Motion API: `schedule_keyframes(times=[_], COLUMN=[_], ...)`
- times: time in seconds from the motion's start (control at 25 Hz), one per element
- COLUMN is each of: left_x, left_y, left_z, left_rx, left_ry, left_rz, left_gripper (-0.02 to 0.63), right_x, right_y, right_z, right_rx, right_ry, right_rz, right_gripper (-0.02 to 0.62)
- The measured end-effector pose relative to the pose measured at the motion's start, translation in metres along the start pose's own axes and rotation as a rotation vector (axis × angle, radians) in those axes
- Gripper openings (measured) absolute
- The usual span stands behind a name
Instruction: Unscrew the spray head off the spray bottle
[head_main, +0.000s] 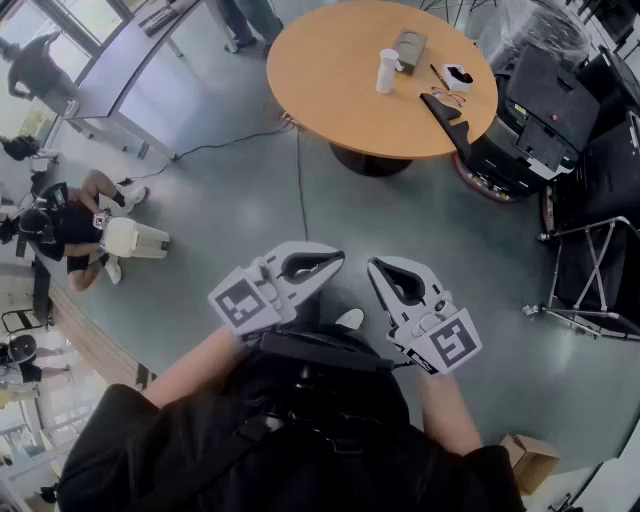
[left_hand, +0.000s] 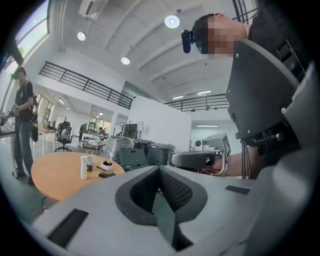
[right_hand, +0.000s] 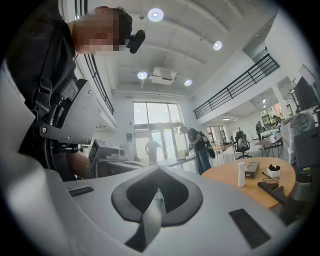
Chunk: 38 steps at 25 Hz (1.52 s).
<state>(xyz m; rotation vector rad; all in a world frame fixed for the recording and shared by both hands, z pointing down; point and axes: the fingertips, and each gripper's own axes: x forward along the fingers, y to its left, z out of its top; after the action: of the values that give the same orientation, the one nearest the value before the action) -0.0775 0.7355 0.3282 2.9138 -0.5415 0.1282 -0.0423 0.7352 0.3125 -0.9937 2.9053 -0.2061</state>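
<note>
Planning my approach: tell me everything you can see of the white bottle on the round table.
The white bottle is small, plain and cylindrical, and looks like plastic. It stands upright on the round wooden table, near its middle, close to a gray box. Only the tabletop seems to touch it. Its top is too small to make out.

The spray bottle (head_main: 387, 71) is white and slim, and it stands upright near the middle of the round wooden table (head_main: 320, 90), at about 12 o'clock in the head view. The spray head (head_main: 389, 55), also white, sits on its top; its nozzle is too small to make out. A flat grey box (head_main: 409, 48) lies just beside it, at its 1 o'clock
</note>
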Motion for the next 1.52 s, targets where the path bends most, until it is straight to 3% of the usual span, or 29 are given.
schedule_keyframes(times=[0.32,1.0,1.52], left_x=[0.015,0.042,0.022], left_y=[0.044,0.243,0.356], left_z=[0.005,0.052,0.055], left_rx=[-0.018,0.019,0.037], left_ry=[-0.009,-0.050,-0.015], left_rz=[-0.035,-0.120,-0.182], left_gripper=[0.005,0.005,0.005], right_x=[0.035,0.195,0.303], right_y=[-0.036,-0.158,-0.199], right_z=[0.002,0.029,0.020], right_rx=[0.005,-0.025,-0.022], right_ry=[0.006,0.029,0.067], right_rz=[-0.032,-0.111,-0.158], right_gripper=[0.015,0.015,0.015])
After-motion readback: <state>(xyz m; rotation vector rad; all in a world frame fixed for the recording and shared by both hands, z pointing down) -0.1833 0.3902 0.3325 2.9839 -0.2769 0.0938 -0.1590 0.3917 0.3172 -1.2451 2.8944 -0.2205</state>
